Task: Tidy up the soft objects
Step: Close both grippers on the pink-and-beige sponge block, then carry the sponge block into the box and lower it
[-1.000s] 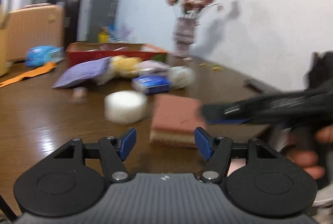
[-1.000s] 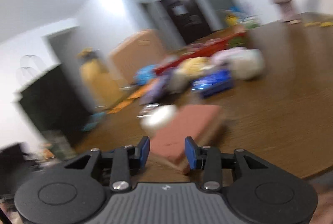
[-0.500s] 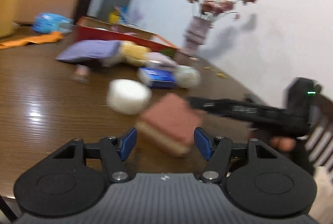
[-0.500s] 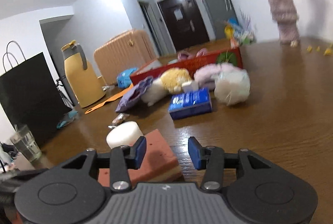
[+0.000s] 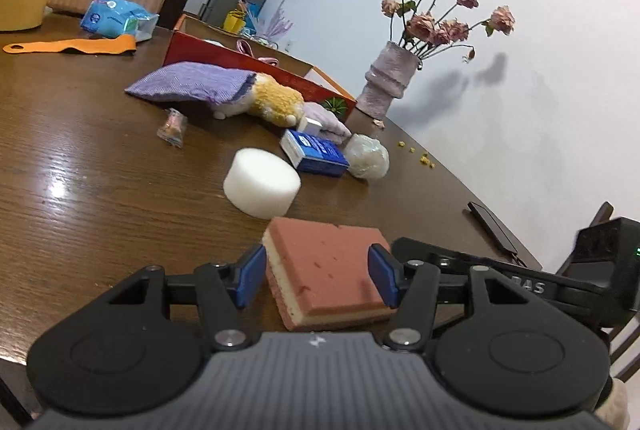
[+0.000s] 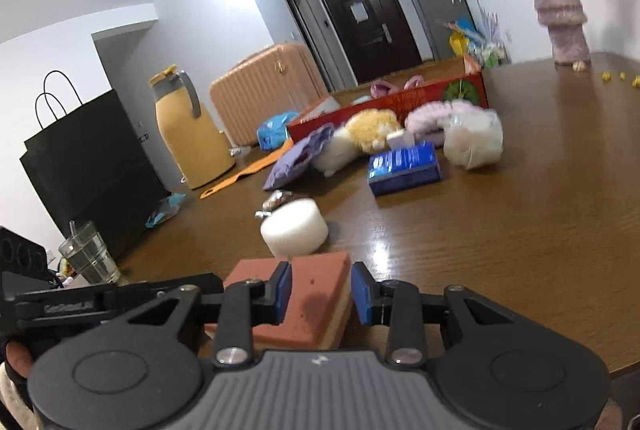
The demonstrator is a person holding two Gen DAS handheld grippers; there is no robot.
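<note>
1. Table (image 5: pixel 72 166): I find the brown wooden surface carrying the same spread as a second ago. The red box (image 5: pixel 240 64) stands at the far side with the purple pouch (image 5: pixel 192 84), yellow plush toy (image 5: pixel 276 100), blue packet (image 5: pixel 316 152) and bagged white ball (image 5: pixel 368 160) clustered in front of it. None of these has shifted between frames; I judge them not yet sorted.

2. Brick-red sponge (image 5: pixel 332 266): it lies flat on the near edge of the table, just this side of the white foam cylinder (image 5: pixel 260 182), the two close but apart. Against the earlier left view, it now sits squarely between my left fingers, where before it lay ahead of them and off to the right.

3. Left gripper (image 5: pixel 316 276): the view has rolled since the earlier frame. The jaws are closing, half-wide, with the sponge between them; the blue pads flank its two sides, and I see no squeeze in the foam yet.

4. Right gripper (image 6: pixel 320 294): it reaches in from the opposite side, visible beyond the sponge in the left view. Its jaws are closing and narrow, over one corner of the sponge; the pads do not visibly compress it. The earlier blur is gone.

5. Finding: both tools now converge on one sponge. In my judgement the pick-up is imminent.
</note>
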